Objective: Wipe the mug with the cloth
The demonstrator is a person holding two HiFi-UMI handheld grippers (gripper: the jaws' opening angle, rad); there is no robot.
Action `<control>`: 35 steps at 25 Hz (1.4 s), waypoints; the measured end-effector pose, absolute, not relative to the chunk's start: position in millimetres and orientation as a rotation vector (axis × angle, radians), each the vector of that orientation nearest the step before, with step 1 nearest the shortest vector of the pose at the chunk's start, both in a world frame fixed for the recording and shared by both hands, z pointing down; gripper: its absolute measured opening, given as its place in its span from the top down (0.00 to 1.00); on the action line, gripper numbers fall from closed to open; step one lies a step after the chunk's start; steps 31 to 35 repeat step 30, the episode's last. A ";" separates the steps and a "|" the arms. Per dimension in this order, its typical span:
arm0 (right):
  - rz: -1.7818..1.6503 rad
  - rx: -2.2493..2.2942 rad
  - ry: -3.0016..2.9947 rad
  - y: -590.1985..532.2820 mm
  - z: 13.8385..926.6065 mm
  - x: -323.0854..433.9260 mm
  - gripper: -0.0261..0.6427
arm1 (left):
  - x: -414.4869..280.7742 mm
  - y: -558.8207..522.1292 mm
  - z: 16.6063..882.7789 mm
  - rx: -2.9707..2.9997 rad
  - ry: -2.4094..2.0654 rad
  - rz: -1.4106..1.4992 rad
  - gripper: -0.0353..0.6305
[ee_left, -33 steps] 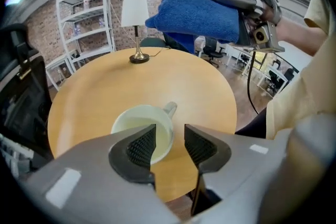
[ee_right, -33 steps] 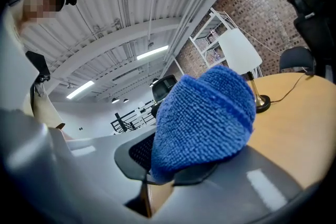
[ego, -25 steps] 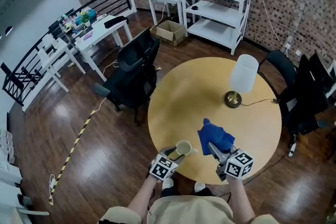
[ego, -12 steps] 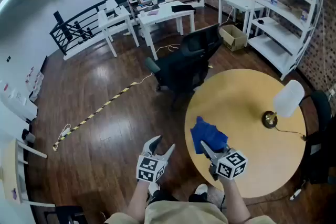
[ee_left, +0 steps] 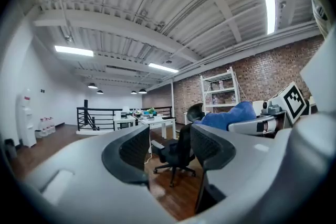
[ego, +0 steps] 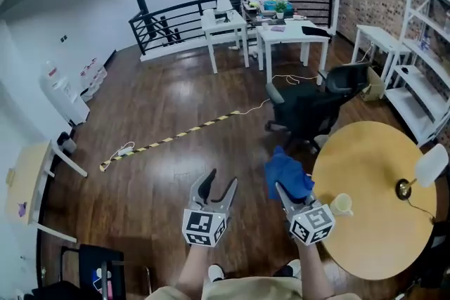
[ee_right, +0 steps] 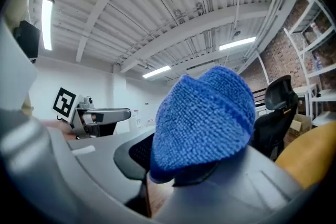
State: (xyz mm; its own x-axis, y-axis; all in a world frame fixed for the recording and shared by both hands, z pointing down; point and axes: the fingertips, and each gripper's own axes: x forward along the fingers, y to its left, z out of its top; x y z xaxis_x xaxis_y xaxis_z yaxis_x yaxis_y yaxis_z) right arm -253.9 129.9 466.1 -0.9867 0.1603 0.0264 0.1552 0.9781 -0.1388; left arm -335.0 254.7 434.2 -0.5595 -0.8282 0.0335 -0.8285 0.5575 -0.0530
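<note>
The left claw (ego: 216,187) and the right claw (ego: 284,192) hang over bare floor (ego: 140,172) in the lower middle of the head view, just off the curved left edge of the round surface (ego: 373,165). Wide open floor spreads to the left and above them. It is crossed only by a yellow-and-black striped tape (ego: 176,137). A black office chair (ego: 309,105) stands close to the surface's upper-left rim.

The left claw's jaws have just been opening. They stand apart, with nothing between their ribbed black pads. The right claw is clamped on the cloth (ego: 287,173), a nubbly blue terry bunch that bulges above its jaws.

The mug (ego: 342,204) is pale and smooth. It sits on the matte yellow surface just inside the left edge, lower right in the frame, and neither claw touches it. A white-shaded lamp (ego: 430,166) stands near the surface's right side. The floor is dark, glossy plank.
</note>
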 end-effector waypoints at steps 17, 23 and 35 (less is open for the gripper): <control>0.057 -0.454 -2.995 256.3 459.1 -331.3 0.87 | -384.3 382.4 431.6 1.137 -2.952 0.025 0.59; 0.074 -0.450 -3.025 224.5 451.8 -335.4 0.87 | -381.4 362.7 435.8 1.124 -2.933 0.050 0.59; 0.028 -0.482 -3.028 225.5 465.1 -342.4 0.87 | -391.6 357.9 453.7 1.092 -2.948 0.077 0.60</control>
